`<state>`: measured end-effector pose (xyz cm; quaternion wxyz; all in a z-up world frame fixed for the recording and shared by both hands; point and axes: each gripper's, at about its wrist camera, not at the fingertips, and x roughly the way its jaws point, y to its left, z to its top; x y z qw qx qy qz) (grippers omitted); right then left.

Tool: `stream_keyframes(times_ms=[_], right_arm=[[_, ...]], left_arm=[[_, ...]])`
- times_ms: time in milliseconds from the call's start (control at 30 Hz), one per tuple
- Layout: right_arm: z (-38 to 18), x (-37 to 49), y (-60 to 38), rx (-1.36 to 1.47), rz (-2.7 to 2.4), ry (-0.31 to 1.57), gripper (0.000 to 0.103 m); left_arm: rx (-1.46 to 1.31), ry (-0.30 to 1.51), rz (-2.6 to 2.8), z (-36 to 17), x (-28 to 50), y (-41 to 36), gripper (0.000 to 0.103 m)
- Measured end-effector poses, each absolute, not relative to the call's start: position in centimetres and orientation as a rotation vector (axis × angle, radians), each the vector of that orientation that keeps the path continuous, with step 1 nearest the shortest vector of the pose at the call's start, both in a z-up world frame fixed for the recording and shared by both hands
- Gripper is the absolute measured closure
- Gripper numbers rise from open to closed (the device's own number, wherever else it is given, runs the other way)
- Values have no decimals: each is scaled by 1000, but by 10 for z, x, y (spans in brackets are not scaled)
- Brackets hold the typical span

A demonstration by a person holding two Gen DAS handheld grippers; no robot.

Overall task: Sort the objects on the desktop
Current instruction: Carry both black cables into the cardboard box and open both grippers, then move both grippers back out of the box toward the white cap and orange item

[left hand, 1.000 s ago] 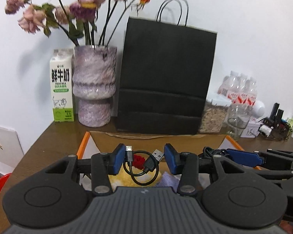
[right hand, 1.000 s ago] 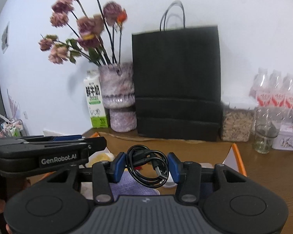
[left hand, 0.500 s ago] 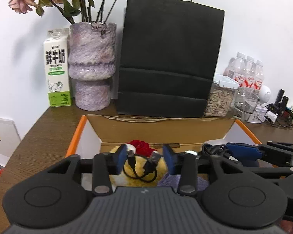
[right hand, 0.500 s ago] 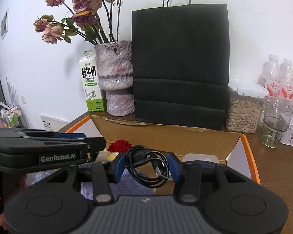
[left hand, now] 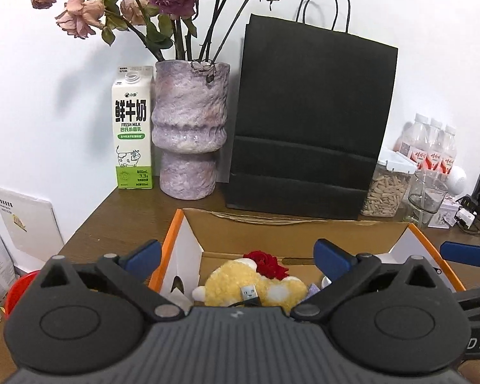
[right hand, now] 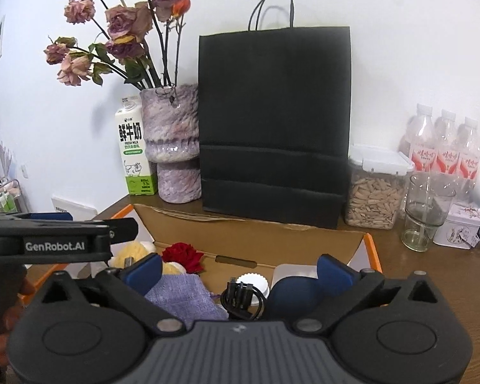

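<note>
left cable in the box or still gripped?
In the box: cable lies on the yellow plush; left gripper jaws opening, clear of it.

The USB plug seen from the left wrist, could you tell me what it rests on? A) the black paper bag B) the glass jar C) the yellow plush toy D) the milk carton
C: the USB plug lies on the yellow plush toy inside the cardboard box.

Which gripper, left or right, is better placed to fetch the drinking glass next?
Right, probably. The glass stands on the desk just right of the cardboard box, on the right gripper's side. The left gripper hangs over the box's left half. Both grippers' jaws are opening, pressing nothing.
</note>
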<state>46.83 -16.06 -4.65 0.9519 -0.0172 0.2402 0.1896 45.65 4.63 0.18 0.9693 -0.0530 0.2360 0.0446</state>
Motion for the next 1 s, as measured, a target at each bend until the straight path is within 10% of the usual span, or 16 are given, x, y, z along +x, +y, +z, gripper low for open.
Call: stream_keyframes(times_ms=[1000], right_arm=[[-39,400,-191,-87,335,455,0]], left_arm=[[-51,436,90,0,376,14,0]])
